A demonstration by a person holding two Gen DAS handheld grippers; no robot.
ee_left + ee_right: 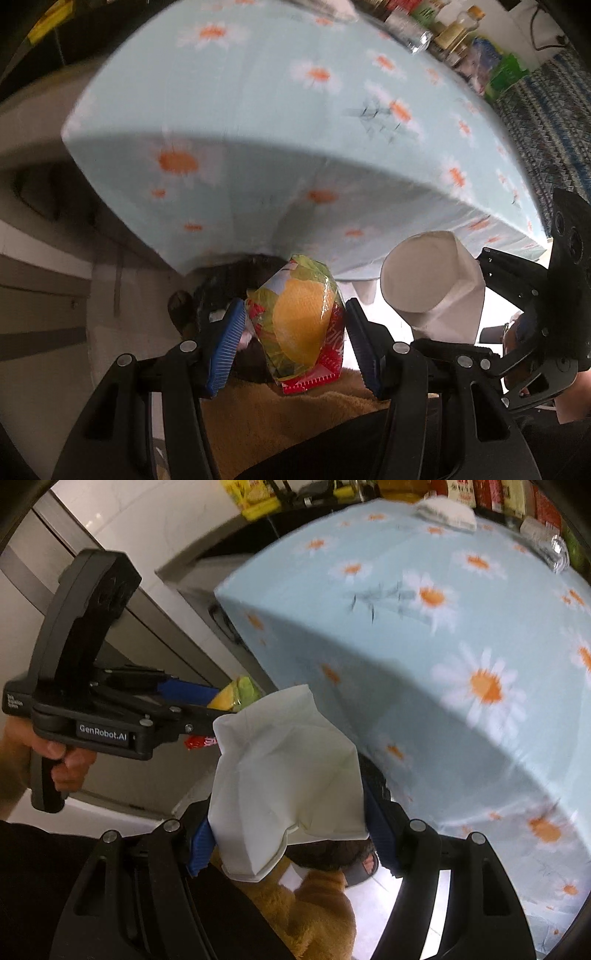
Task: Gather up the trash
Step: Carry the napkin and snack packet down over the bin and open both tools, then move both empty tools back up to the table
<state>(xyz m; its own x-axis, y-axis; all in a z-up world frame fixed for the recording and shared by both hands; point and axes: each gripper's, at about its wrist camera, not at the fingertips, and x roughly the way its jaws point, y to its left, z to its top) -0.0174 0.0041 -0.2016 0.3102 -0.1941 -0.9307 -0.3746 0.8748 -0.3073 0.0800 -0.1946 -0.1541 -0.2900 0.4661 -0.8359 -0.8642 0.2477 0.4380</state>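
Left wrist view: the left gripper (295, 332) is closed on a snack packet (299, 328), its blue pads pressing the packet's two sides
Right wrist view: the right gripper (291, 834) is clamped on a white paper cup (284, 786), crushed and creased between the pads
Location of items: both are held in the air, off the edge of the counter (258, 92) with its daisy-print cloth, with floor and a dark bag-like shape below; what that shape is cannot be told
Relative position: in the left wrist view the cup sits just beside the packet on the right, apart from it
Packet handling: judged light, thin, crinkly film; slippery, likely to slide unless held across its flat faces near the middle, as now
Cup handling: judged light and soft; already collapsed, so a grip across the flattened wall holds better than one at the rim
Risk: either item could slip out if tilted or shaken
Remaining items: a clear plastic bottle (413, 33) lies at the far counter edge
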